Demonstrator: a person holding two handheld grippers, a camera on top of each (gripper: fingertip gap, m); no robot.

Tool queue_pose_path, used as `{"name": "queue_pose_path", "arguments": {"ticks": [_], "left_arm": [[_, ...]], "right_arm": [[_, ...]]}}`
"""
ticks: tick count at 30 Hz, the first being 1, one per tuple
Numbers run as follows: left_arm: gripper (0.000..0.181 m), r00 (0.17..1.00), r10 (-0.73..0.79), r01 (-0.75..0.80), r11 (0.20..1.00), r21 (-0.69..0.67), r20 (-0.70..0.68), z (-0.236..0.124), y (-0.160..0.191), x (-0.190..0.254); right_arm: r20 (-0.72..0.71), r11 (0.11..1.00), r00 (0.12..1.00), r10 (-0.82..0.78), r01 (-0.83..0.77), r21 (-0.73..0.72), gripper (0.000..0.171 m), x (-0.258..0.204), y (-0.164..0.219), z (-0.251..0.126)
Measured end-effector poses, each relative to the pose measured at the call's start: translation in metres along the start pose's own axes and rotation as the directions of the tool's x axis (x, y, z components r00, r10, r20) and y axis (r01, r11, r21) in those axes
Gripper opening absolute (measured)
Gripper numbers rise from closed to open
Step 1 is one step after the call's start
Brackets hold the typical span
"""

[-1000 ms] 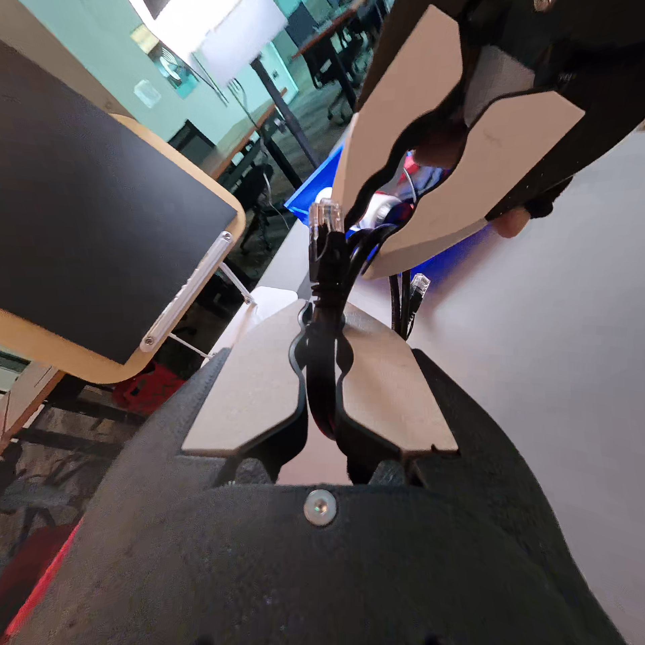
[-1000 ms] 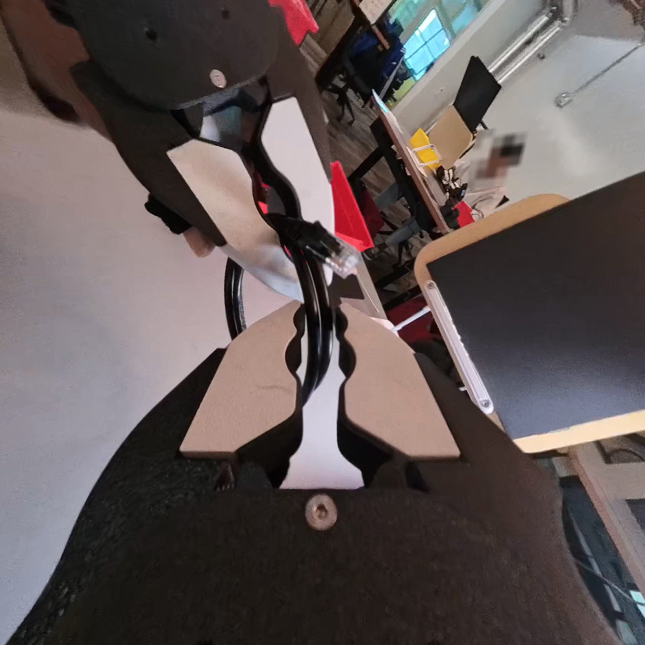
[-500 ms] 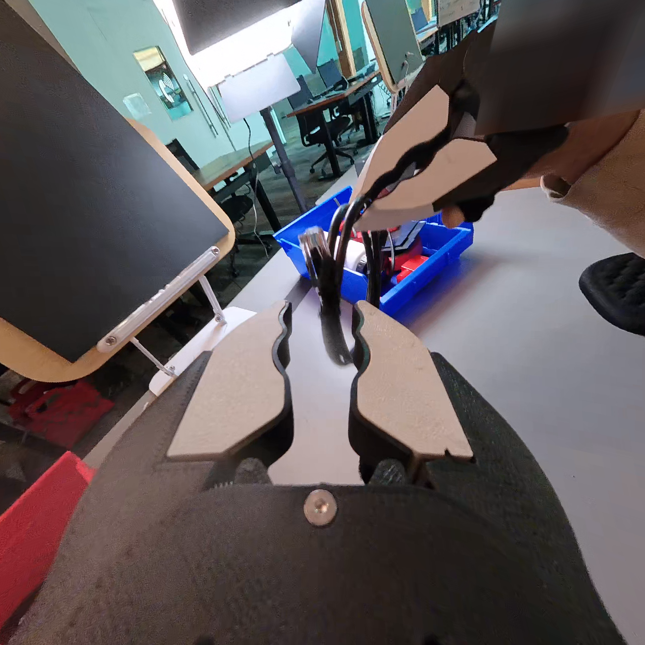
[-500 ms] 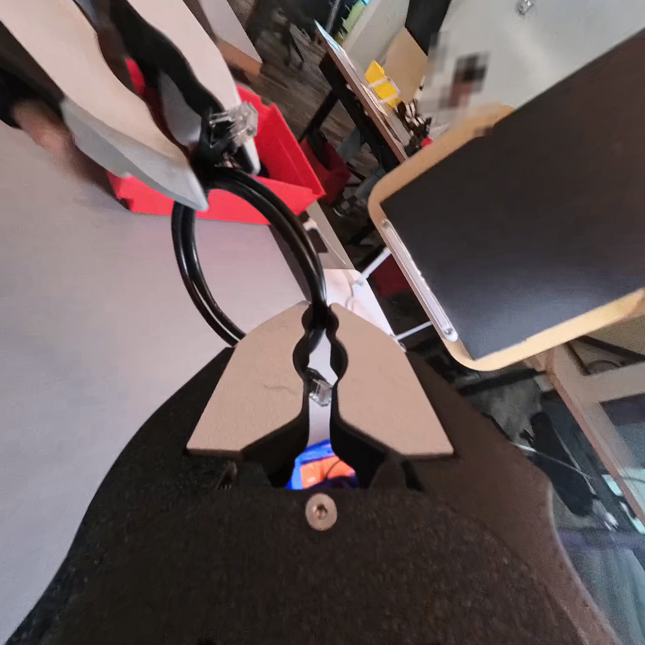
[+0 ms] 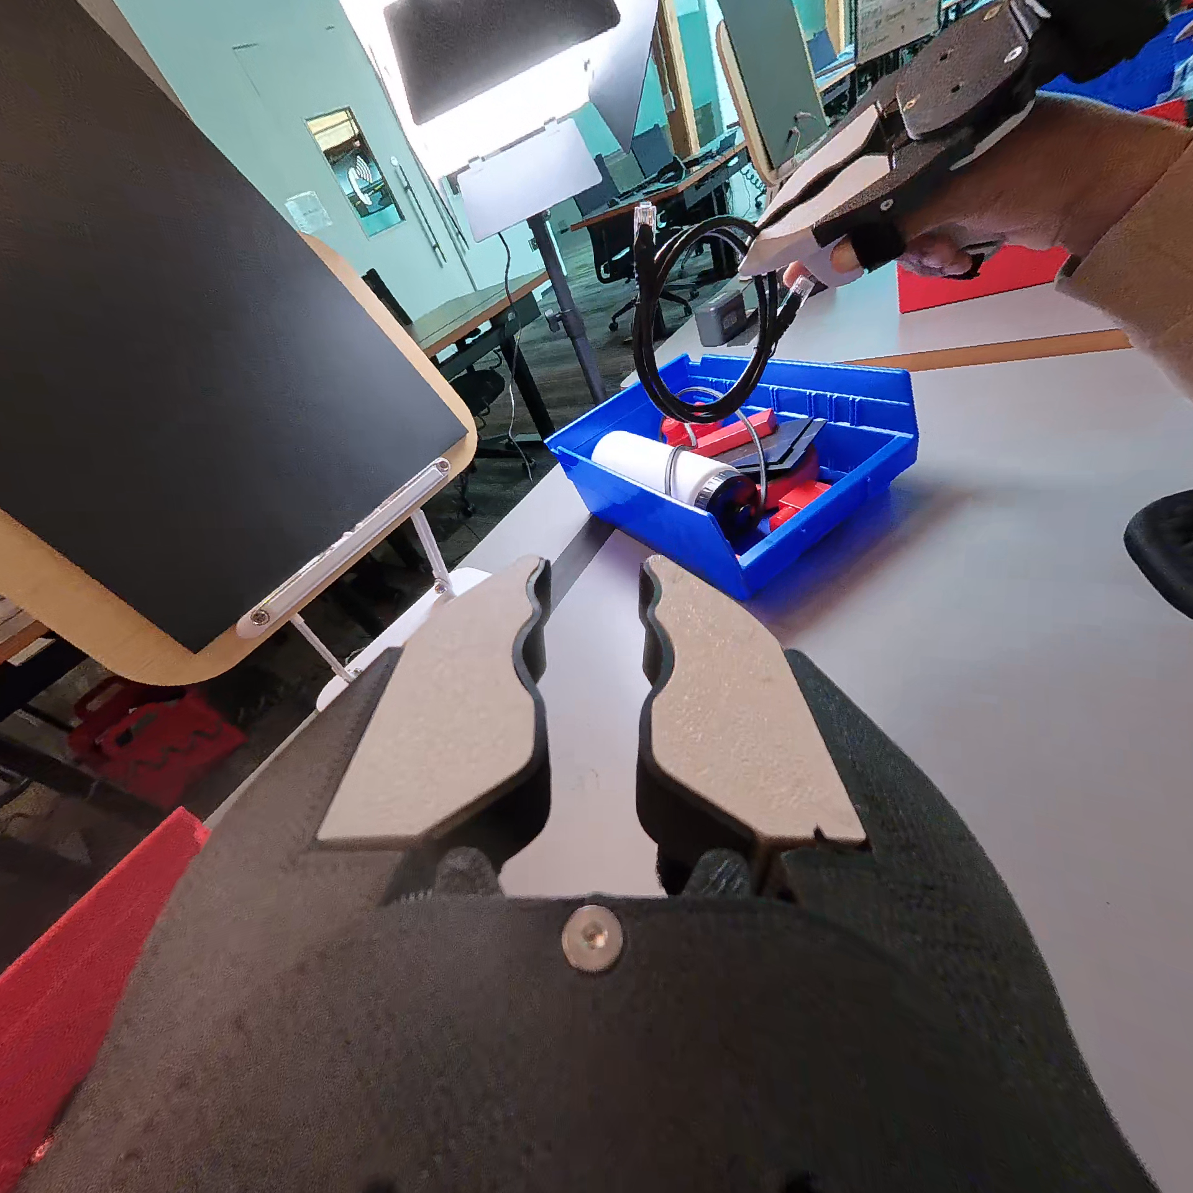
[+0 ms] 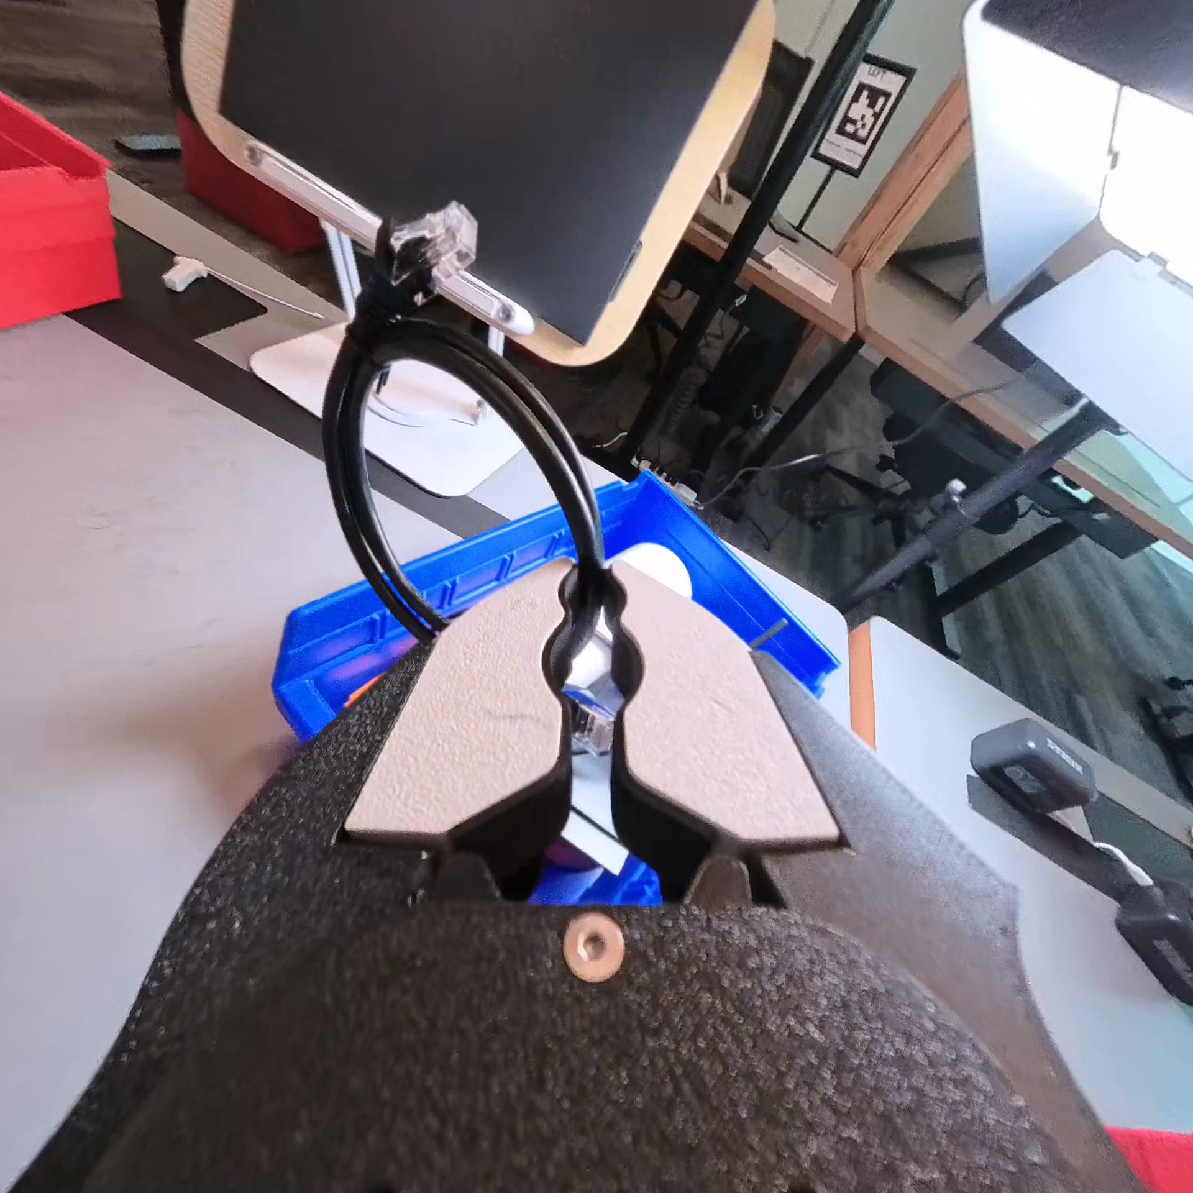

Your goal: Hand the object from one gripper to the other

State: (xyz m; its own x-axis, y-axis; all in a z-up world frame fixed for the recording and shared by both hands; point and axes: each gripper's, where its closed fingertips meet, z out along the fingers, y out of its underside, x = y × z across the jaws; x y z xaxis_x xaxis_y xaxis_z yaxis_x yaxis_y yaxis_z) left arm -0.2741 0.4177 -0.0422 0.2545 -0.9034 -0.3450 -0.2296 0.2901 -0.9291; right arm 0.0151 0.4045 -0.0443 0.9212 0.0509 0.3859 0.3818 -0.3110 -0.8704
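At the left of the left wrist view stands a black panel point(image 5: 161, 361) with a pale wood edge, on a white foot at the desk point(image 5: 968, 645) edge. Next, the left gripper point(image 5: 594, 574) is released: its jaws stand apart with bare desk between them and nothing held. A second ago these jaws were clamped on the black cable point(image 5: 697, 323); half a second ago they had parted with the cable still between them; now the gripper has drawn back and is well apart from it. Further right, a blue bin point(image 5: 833, 419) sits on the desk holding a white cylinder point(image 5: 652, 461) and red parts. The coiled cable hangs in the air above that bin, one clear plug pointing up and the other dangling by the fingertips of the right gripper point(image 5: 768, 248), which is held by a hand point(image 5: 1007, 200) at the upper right. The right wrist view confirms the grasp: the right gripper point(image 6: 591, 581) is clenched on the cable point(image 6: 361, 465) at its tips, the loop standing up ahead of it and one plug lying between the pads. Judgement: the transfer from left to right is effectively done, since the cable's weight is carried by the right gripper alone. The hold is at the very tips, so slipping is a possible risk.
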Motion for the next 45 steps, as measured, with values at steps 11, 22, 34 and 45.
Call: {"name": "queue_pose_path", "arguments": {"ticks": [11, 22, 34, 45], "left_arm": [[0.025, 1.0, 0.028, -0.028, 0.999, -0.032, -0.013, 0.006, 0.007, 0.006], [0.021, 0.998, 0.008, -0.006, 1.0, -0.023, 0.061, -0.002, 0.008, -0.015], [0.017, 0.859, -0.166, 0.221, 0.974, -0.058, 0.485, -0.095, 0.048, -0.144], [0.019, 0.837, -0.248, 0.472, 0.778, -0.415, 0.488, -0.085, 0.174, -0.197]], "right_arm": [[-0.017, 0.959, 0.999, 0.051, -0.053, -0.278, 0.006, 0.014, 0.067, 0.016], [-0.139, 0.994, 0.985, 0.098, -0.103, -0.026, 0.03, 0.038, 0.039, 0.023], [0.214, 0.936, 0.977, -0.011, -0.065, 0.345, 0.02, -0.098, -0.06, 0.023], [0.316, 0.953, 0.916, -0.248, 0.172, 0.248, 0.001, -0.18, -0.026, 0.058]]}}
